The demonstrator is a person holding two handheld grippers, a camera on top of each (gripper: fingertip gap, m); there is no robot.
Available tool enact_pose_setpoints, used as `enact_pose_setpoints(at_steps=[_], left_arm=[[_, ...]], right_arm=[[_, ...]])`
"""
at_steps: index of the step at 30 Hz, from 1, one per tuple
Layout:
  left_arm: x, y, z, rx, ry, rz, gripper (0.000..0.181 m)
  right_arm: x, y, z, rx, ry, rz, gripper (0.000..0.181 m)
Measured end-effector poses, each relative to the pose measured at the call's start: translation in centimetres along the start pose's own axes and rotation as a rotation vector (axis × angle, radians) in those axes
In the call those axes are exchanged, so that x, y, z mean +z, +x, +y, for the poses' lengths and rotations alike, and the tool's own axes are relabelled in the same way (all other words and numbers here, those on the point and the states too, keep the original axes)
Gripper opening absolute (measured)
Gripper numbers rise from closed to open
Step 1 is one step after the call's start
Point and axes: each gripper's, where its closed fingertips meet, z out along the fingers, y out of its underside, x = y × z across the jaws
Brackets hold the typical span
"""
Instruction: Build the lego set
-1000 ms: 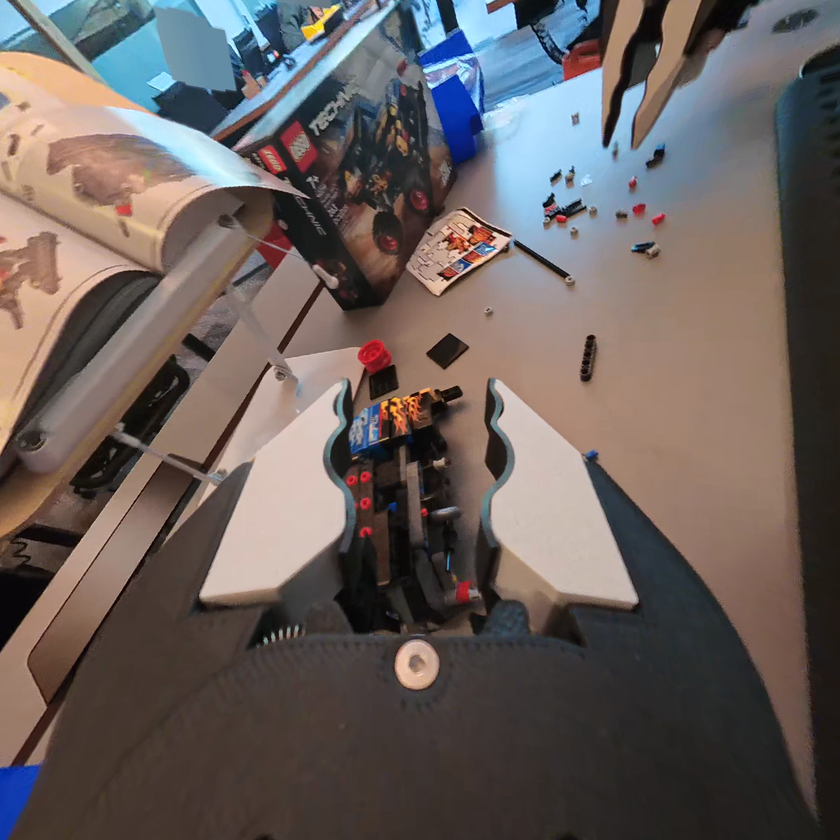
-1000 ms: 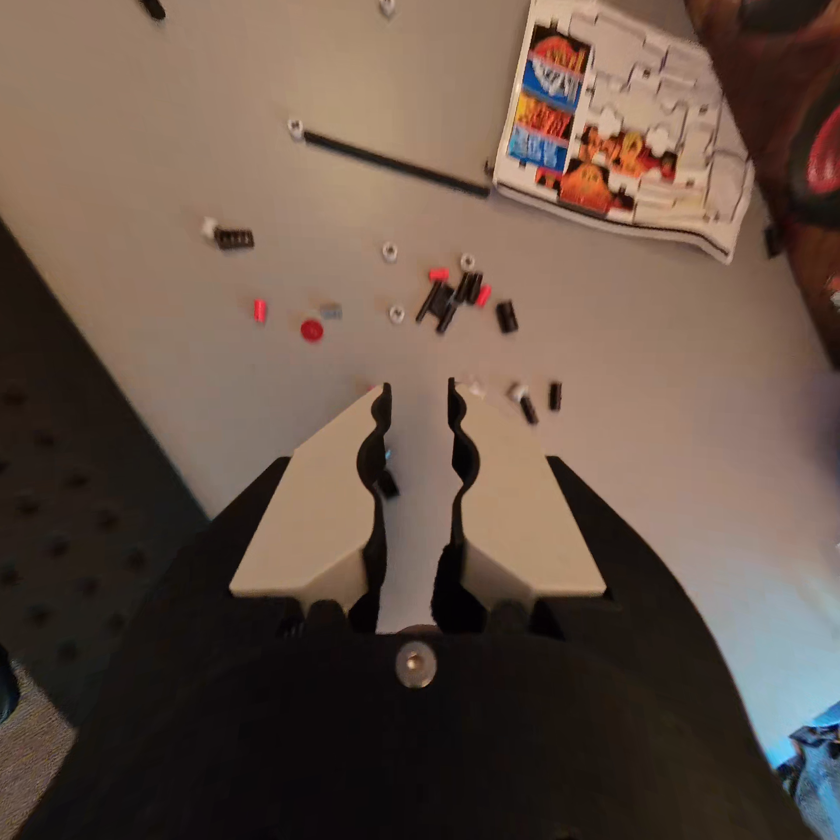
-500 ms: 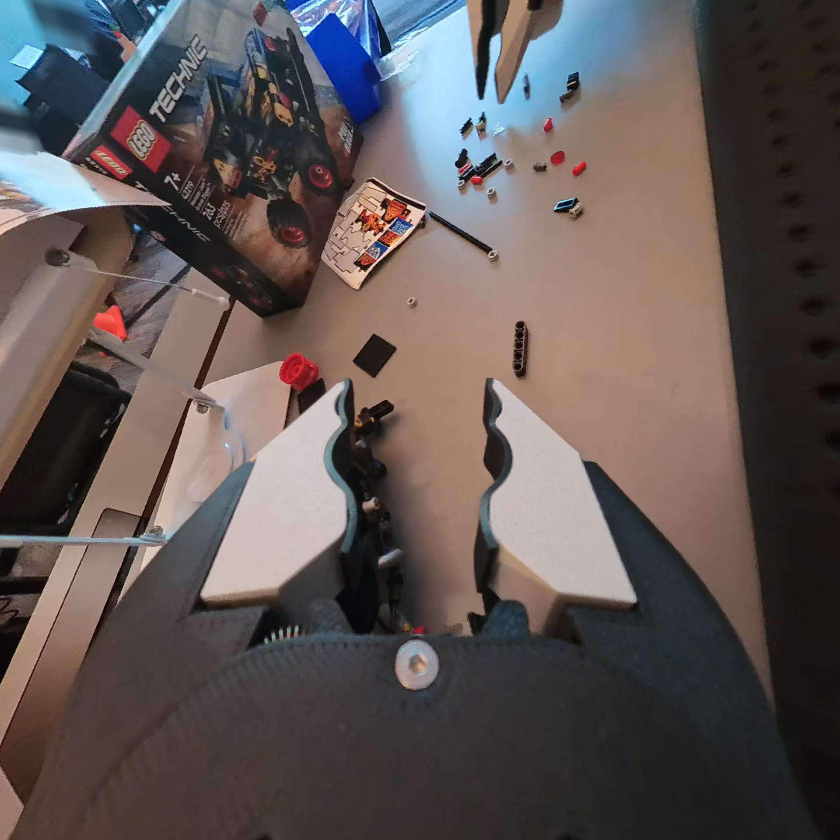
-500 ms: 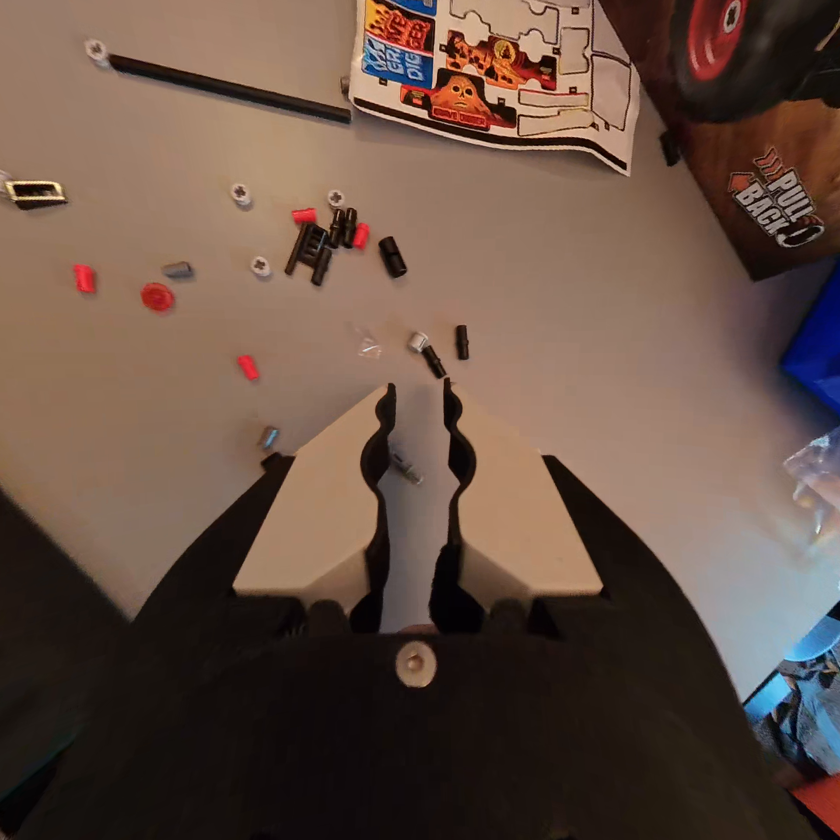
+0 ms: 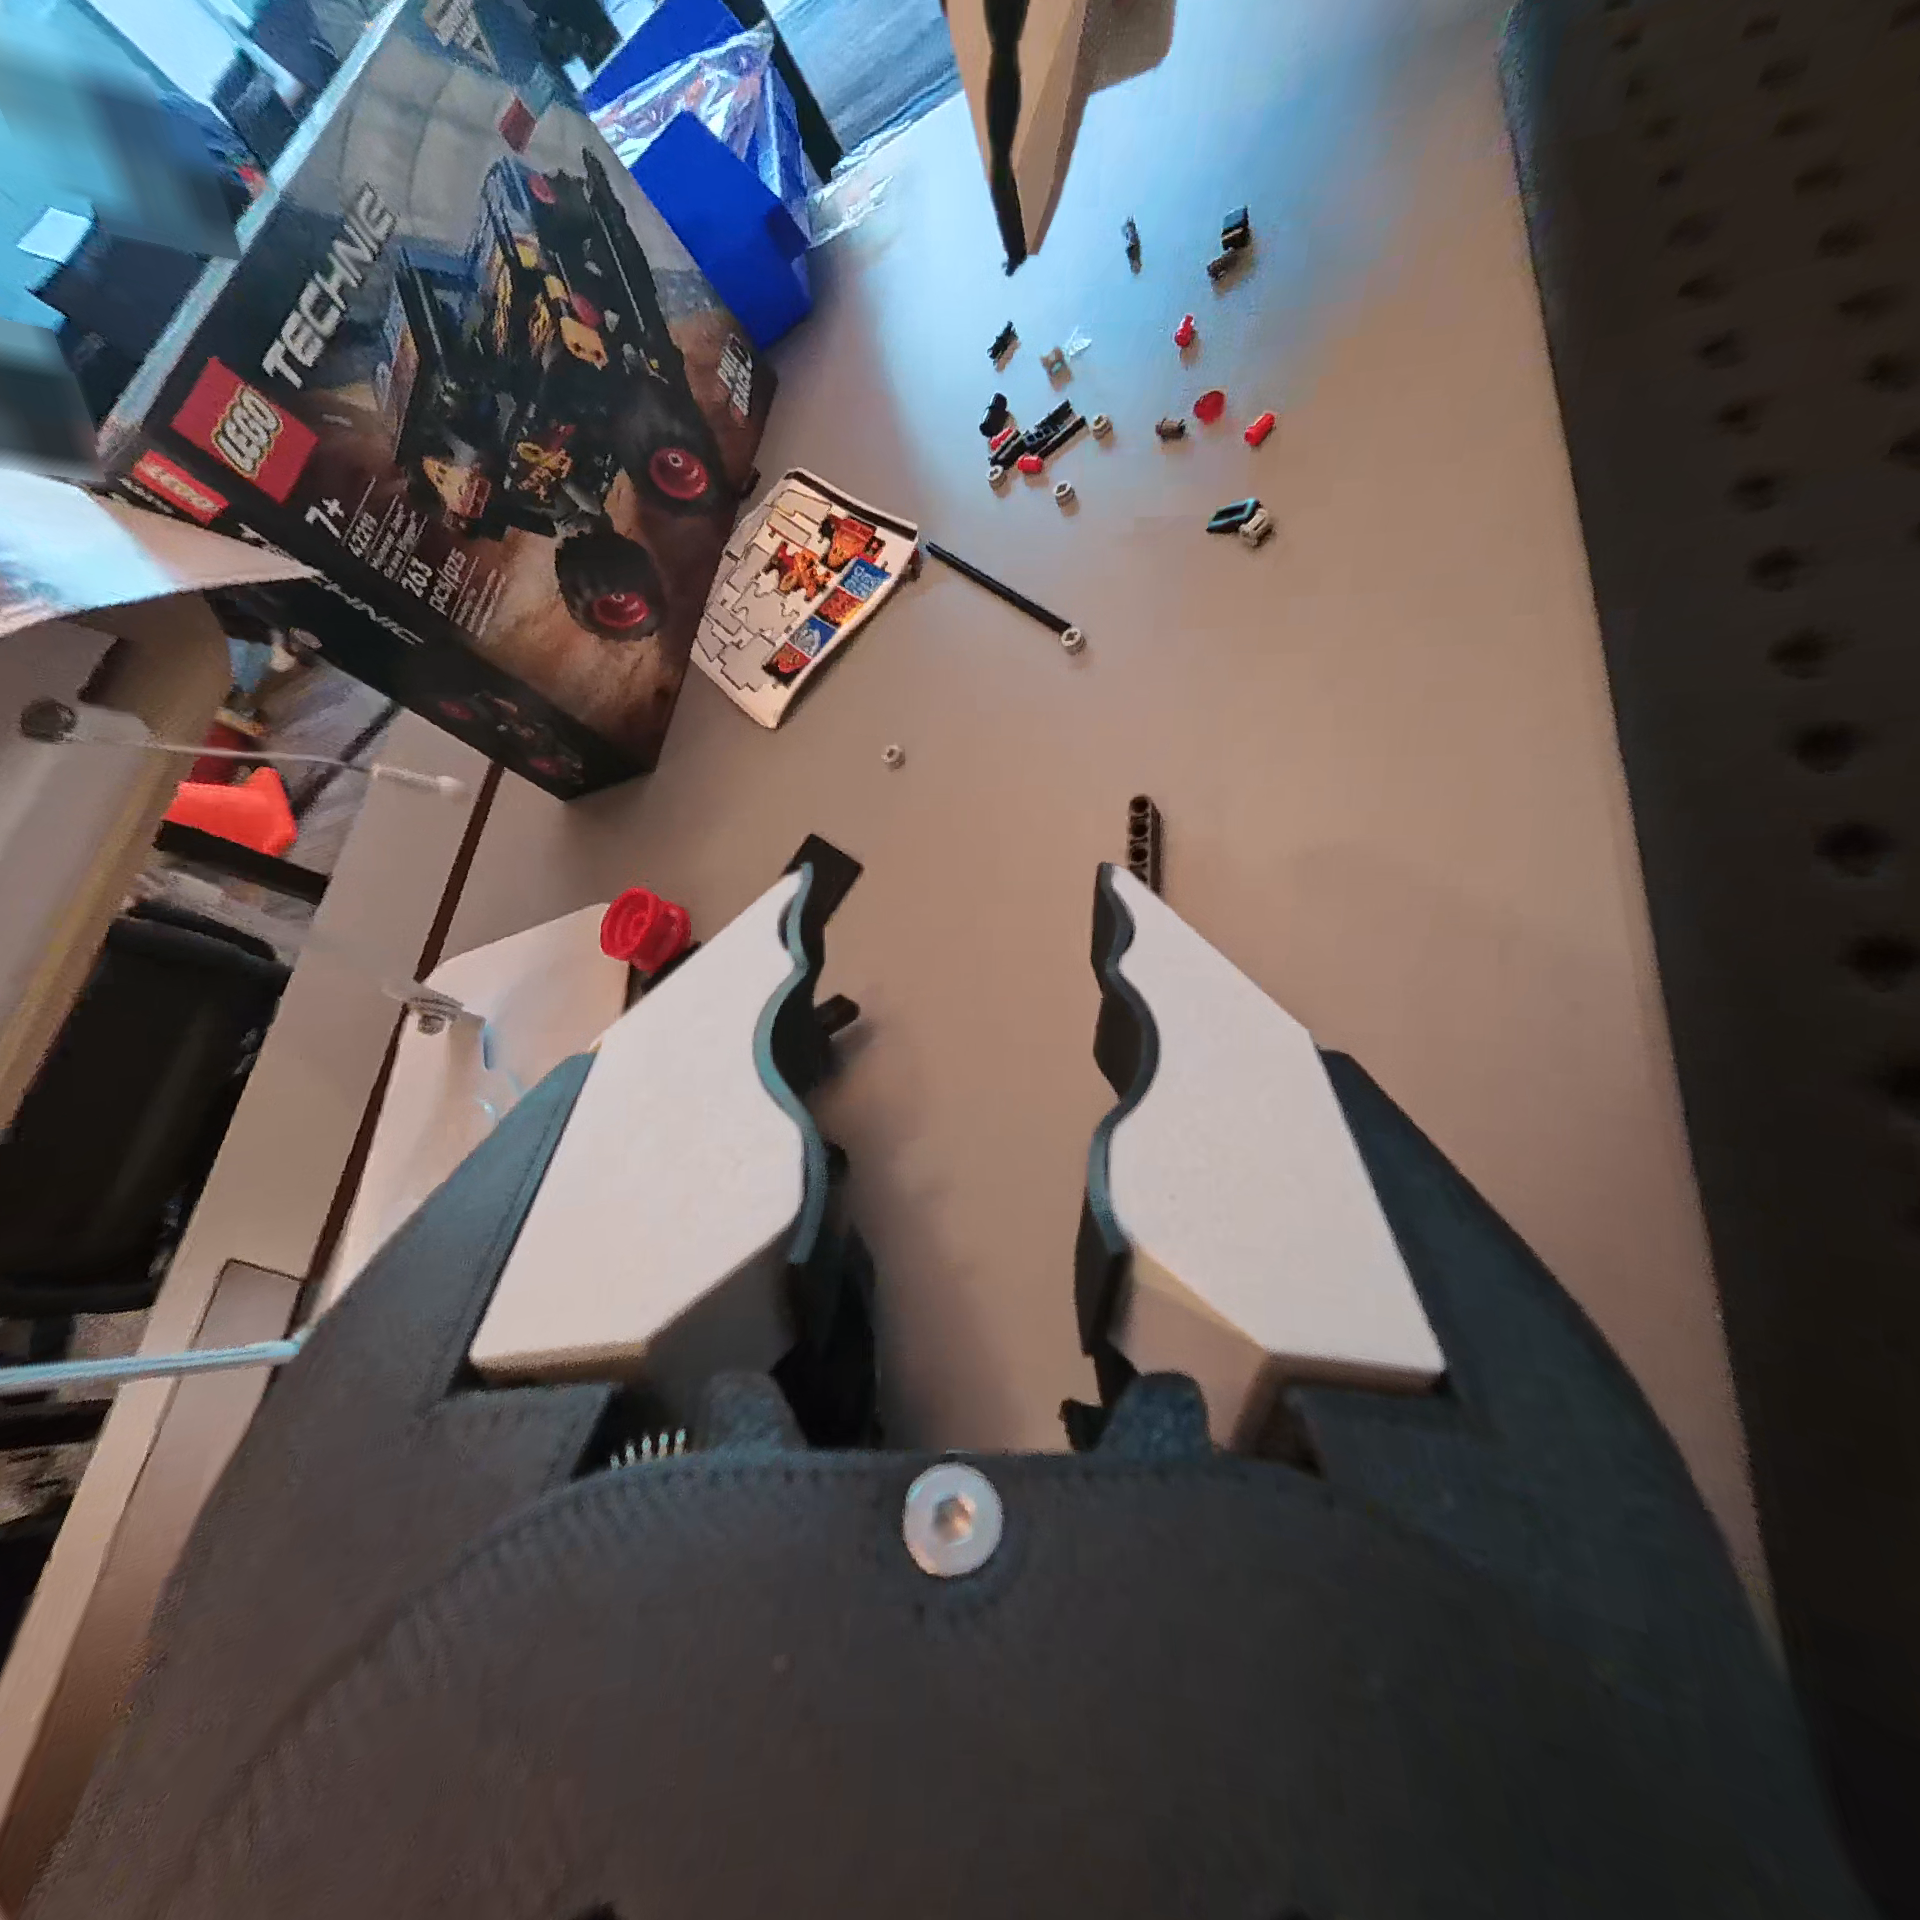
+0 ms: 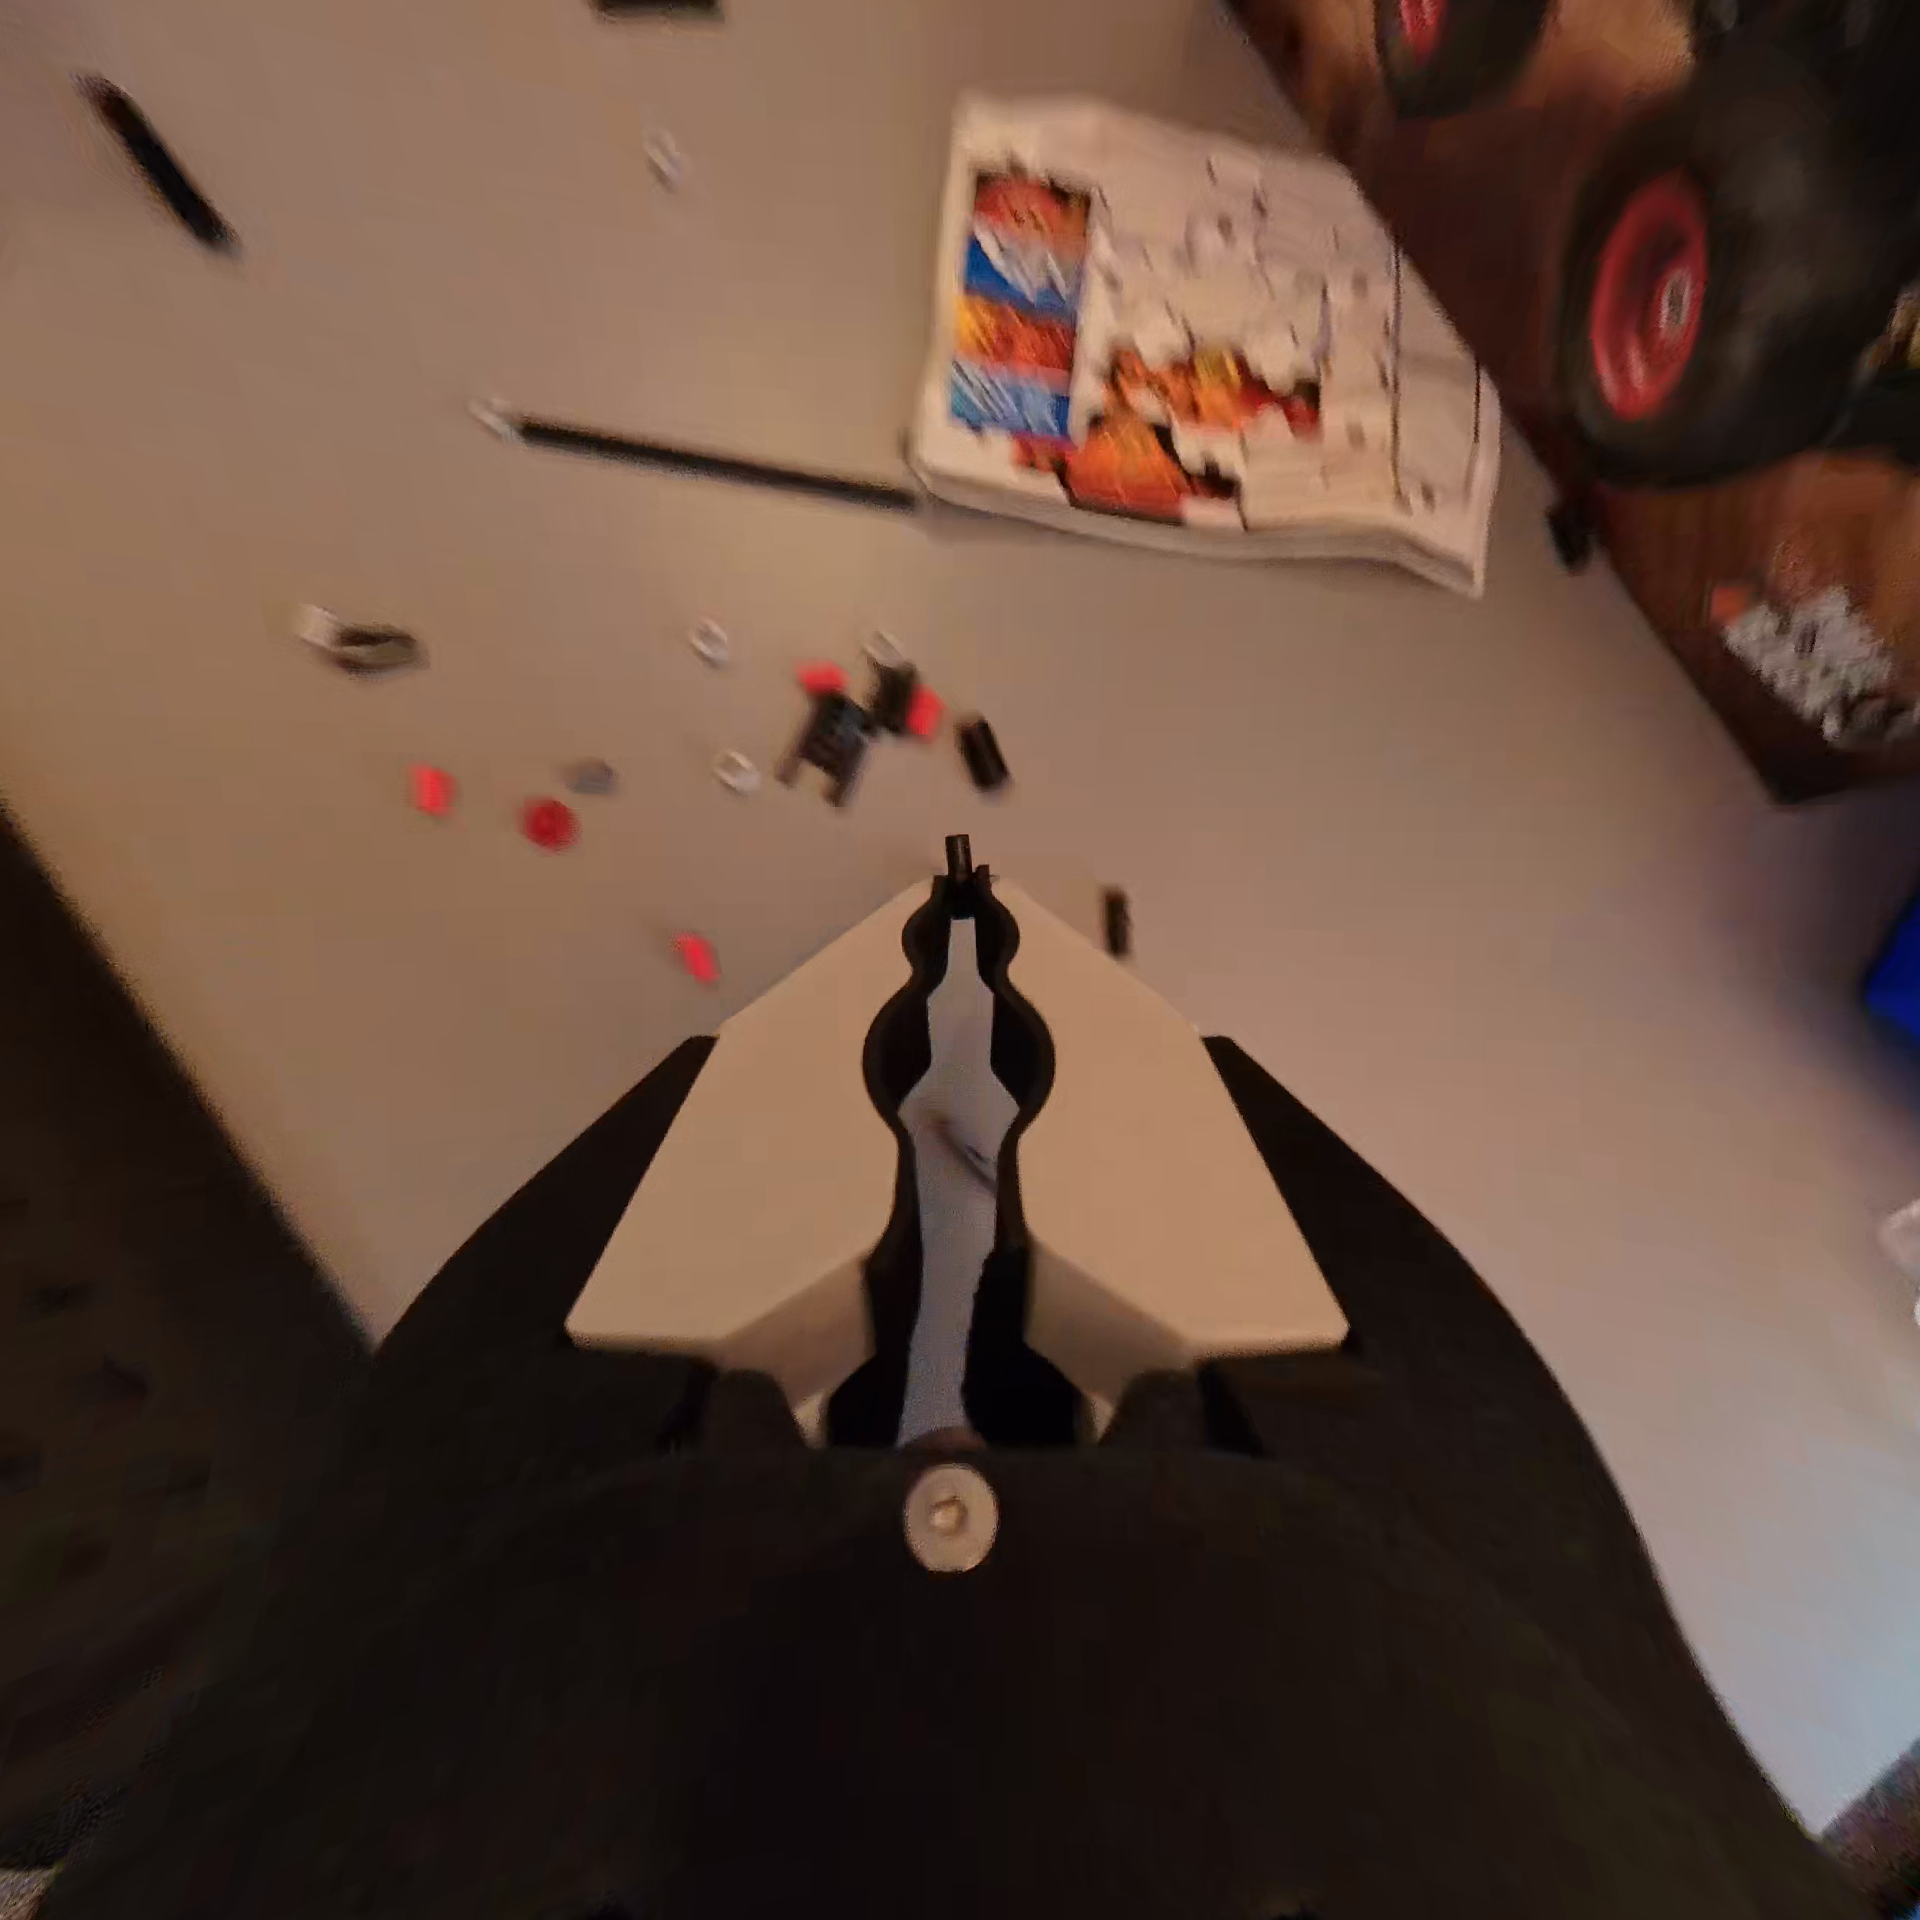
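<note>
The right gripper (image 6: 962, 896) pinches a small black pin (image 6: 958, 858) at its fingertips above the table (image 6: 1299, 831); the left gripper (image 5: 948, 899) gapes wide, a dark lego piece (image 5: 831, 1023) beside its left finger.

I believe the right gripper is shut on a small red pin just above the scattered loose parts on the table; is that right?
Not quite: the pin pinched at the tips of the right gripper is black, not red, as the right wrist view shows. The rest holds: the gripper is shut on it above the scattered loose parts on the table.

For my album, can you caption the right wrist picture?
Right tongs pinch a small black pin above scattered Lego pieces.
</note>
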Motion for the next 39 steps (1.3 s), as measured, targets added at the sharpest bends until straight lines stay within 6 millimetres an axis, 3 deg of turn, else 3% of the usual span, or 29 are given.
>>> enact_pose_setpoints(at_steps=[3, 7, 11, 14, 17, 29, 39], left_arm=[[0.7, 0.4, -1.0, 0.064, 0.021, -0.04, 0.047], [2.0, 2.0, -2.2, 0.189, 0.034, -0.074, 0.043], [2.6, 3.2, -3.2, 0.285, 0.062, -0.123, 0.037], [2.7, 3.2, -3.0, 0.371, 0.042, -0.178, 0.026], [2.4, 3.1, -2.9, 0.408, 0.049, -0.204, 0.01], [1.1, -0.2, -2.8, 0.244, 0.062, -0.314, 0.002], [1.1, -0.5, -2.8, 0.201, 0.068, -0.32, 0.003]], right_arm=[[-0.6, -5.5, -5.3, -0.057, 0.114, -0.1, 0.002], [1.4, -13.4, -11.3, -0.083, 0.22, -0.326, 0.003], [3.9, -18.4, -14.7, -0.05, 0.278, -0.531, 0.003], [5.0, -20.4, -15.7, -0.044, 0.269, -0.616, 0.003], [5.2, -21.1, -16.2, -0.026, 0.275, -0.661, 0.003], [4.7, -19.9, -19.6, 0.127, 0.49, -0.672, 0.003], [4.7, -19.7, -20.0, 0.078, 0.537, -0.583, 0.002]])
